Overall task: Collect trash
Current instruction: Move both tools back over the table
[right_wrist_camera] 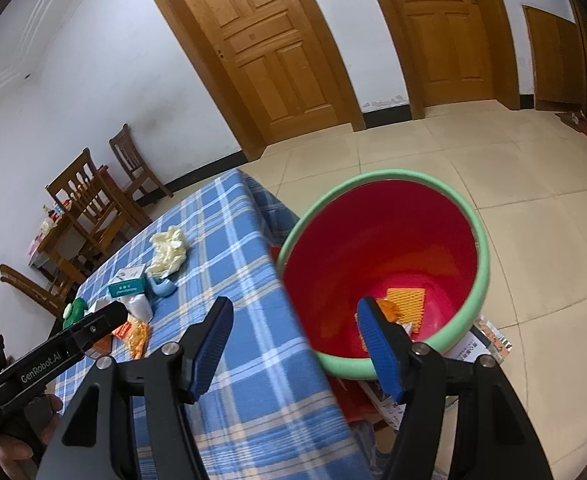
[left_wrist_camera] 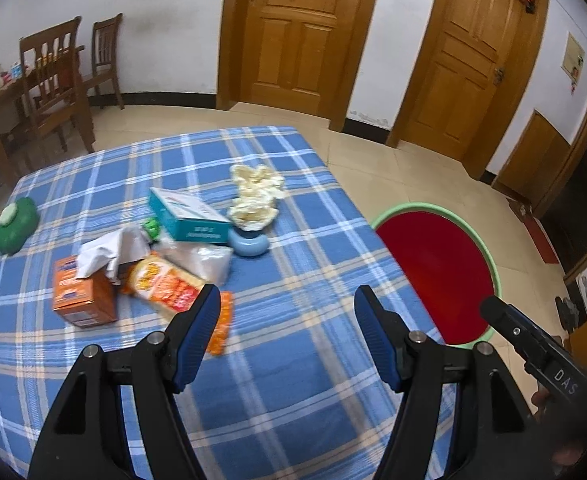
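My left gripper (left_wrist_camera: 287, 300) is open and empty above the blue plaid table (left_wrist_camera: 285, 360). Beyond it lies a pile: an orange box (left_wrist_camera: 83, 294) with crumpled white paper, an orange snack wrapper (left_wrist_camera: 165, 286), a clear plastic bag (left_wrist_camera: 209, 260), a teal box (left_wrist_camera: 187, 216), a blue dish (left_wrist_camera: 248, 243) and crumpled yellow paper (left_wrist_camera: 255, 196). My right gripper (right_wrist_camera: 293, 312) is open and empty at the table's edge, beside the red bin with a green rim (right_wrist_camera: 381, 264). Orange wrappers (right_wrist_camera: 405, 304) lie inside the bin. The bin shows in the left wrist view (left_wrist_camera: 441, 272).
A green container (left_wrist_camera: 15, 224) sits at the table's far left. Wooden chairs (left_wrist_camera: 57, 88) and a side table stand by the wall. Two wooden doors (left_wrist_camera: 297, 32) are behind. Papers (right_wrist_camera: 481, 348) lie on the tiled floor under the bin.
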